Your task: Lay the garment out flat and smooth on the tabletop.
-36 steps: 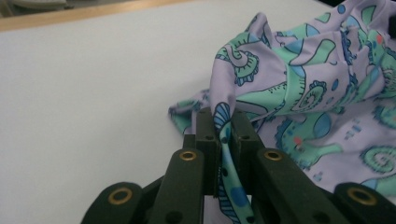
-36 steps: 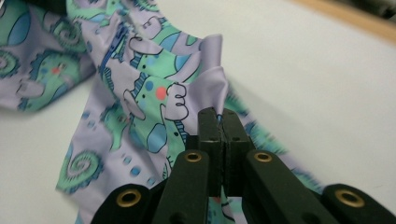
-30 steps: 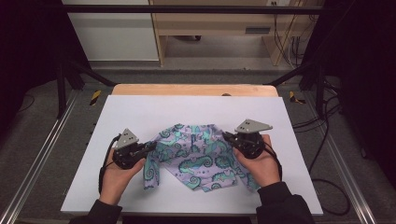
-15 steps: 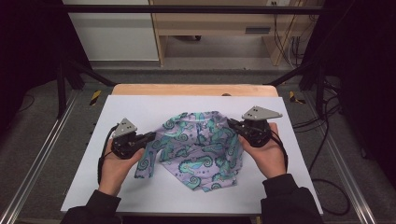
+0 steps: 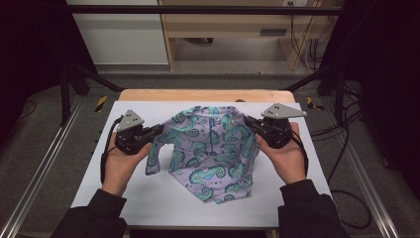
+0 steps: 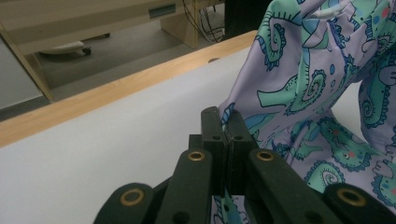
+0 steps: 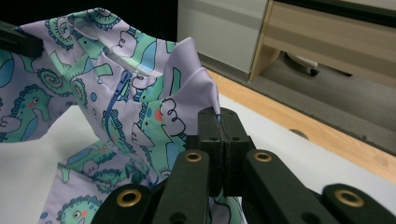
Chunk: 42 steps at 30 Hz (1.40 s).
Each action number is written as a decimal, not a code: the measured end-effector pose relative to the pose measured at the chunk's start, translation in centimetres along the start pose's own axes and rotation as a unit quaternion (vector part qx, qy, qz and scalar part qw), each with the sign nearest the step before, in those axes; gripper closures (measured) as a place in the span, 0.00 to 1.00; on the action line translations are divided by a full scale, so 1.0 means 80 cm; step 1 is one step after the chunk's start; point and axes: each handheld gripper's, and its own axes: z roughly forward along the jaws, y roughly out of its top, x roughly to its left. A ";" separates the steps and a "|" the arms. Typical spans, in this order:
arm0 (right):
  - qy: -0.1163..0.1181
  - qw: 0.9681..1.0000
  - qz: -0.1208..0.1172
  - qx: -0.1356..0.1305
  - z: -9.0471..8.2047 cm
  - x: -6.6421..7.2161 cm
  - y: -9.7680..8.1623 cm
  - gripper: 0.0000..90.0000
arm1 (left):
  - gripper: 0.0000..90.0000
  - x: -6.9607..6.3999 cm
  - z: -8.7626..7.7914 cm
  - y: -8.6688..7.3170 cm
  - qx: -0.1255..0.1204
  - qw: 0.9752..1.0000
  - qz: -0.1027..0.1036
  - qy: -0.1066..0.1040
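garment (image 5: 210,148) | lilac, seahorse print, zipped | upper part lifted, probably rumpled

No readable text, label, brand or number appears anywhere; the garment (image 5: 213,148) carries only printed seahorse patterns.

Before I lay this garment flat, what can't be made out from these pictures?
- Garment, high view: its own folds hide the underside and how many layers are bunched.
- Left tool, left gripper view: shut jaws hide how much cloth is pinched.
- Right tool, right gripper view: same, and the garment's lower part is cut off by the bottom edge.
- Zipper: too small to tell whether it is fully closed.
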 end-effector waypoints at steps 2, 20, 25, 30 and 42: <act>-0.002 1.000 0.001 -0.005 -0.001 -0.001 0.006 1.00 | 1.00 0.000 -0.002 0.007 -0.003 1.000 0.005 0.003; -0.013 1.000 0.007 -0.026 0.001 -0.006 0.029 1.00 | 1.00 0.004 -0.007 0.029 -0.014 1.000 0.005 0.011; -0.021 0.999 0.003 -0.039 -0.004 -0.005 0.042 1.00 | 1.00 0.005 -0.017 0.042 -0.029 0.999 0.007 0.017; -0.027 0.998 -0.003 -0.055 -0.013 -0.006 0.064 1.00 | 1.00 0.006 -0.033 0.066 -0.053 0.998 0.010 0.021; -0.039 0.996 -0.024 -0.077 -0.035 -0.008 0.114 1.00 | 1.00 0.000 -0.052 0.111 -0.075 0.997 0.027 0.026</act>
